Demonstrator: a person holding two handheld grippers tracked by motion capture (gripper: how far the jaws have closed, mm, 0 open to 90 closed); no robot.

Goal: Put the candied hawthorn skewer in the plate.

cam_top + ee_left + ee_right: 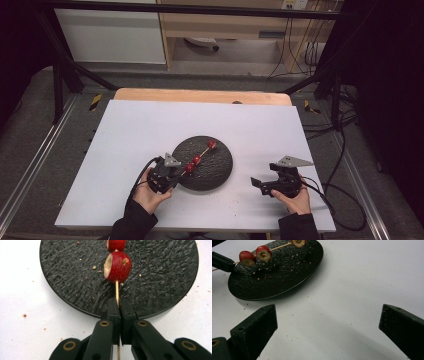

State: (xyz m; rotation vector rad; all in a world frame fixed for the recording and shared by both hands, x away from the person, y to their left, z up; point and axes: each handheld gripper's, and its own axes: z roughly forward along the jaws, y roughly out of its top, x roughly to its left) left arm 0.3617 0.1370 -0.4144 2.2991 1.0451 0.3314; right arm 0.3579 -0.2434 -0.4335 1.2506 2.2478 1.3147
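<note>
L gripper (172, 172), at the plate's near-left edge, has its jaws pressed together on the bare end of the wooden skewer (117, 291); the stick runs between them and out the back. Skewer is held just over the black slate plate (217, 172), pointing up-right across it. 3 red fruit pieces on it: 2 close together near the gripper (193, 164), 1 at the far tip (212, 144). Nearest piece (118, 267) looks cut open, pale flesh showing. Crumbs on plate & white table (125, 135). R gripper (260, 184) sits apart on the table, right of the plate, jaws spread wide, nothing between them.

My read: pickup of skewer done, grip looks firm. Left: prob pulling fruit off w/ R gripper, or threading more; can't tell which.
</note>
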